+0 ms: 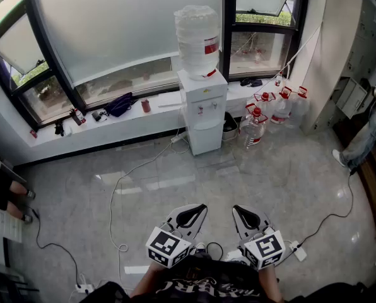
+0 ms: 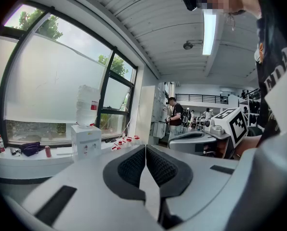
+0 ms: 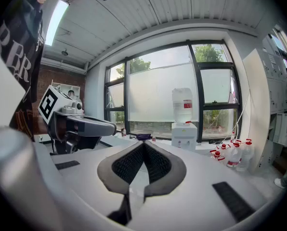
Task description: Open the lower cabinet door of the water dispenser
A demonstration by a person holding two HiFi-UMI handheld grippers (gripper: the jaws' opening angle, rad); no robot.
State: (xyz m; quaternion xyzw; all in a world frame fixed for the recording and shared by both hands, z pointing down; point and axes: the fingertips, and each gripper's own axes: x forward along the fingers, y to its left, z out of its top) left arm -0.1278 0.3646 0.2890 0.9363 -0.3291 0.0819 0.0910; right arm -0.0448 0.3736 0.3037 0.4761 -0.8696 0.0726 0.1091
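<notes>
The white water dispenser [image 1: 202,109] stands on the grey tiled floor [image 1: 175,182] against the low windowsill [image 1: 81,128], with a large clear bottle [image 1: 197,40] upended on top and two small taps on its front. Its lower cabinet door [image 1: 205,137] lies flush with the body, closed, and nothing touches it. Both tongs are held close to the person's body at the bottom of the head view, well apart from the dispenser and pointing roughly toward it. The left tongs [image 2: 145,149] are pressed together, the ribbed black pads meeting at their tips with nothing between them; in the left gripper view the dispenser sits small, to the left of the tips. The right tongs [image 3: 143,145] are likewise pressed together and empty, and in the right gripper view the dispenser appears above and to the right of the tips. Each carries a cube with square markers, the left cube [image 1: 168,247] and the right cube [image 1: 265,248] side by side just in front of the person's dark shirt. On the floor just right of the dispenser stand several clear water jugs [image 1: 270,109] with red caps. A purple bag [image 1: 120,103] and a red can [image 1: 146,105] lie on the sill to its left. A thin white cable [image 1: 122,188] runs across the floor from the dispenser's foot. Another person [image 1: 364,134] stands at the right edge of the head view.
</notes>
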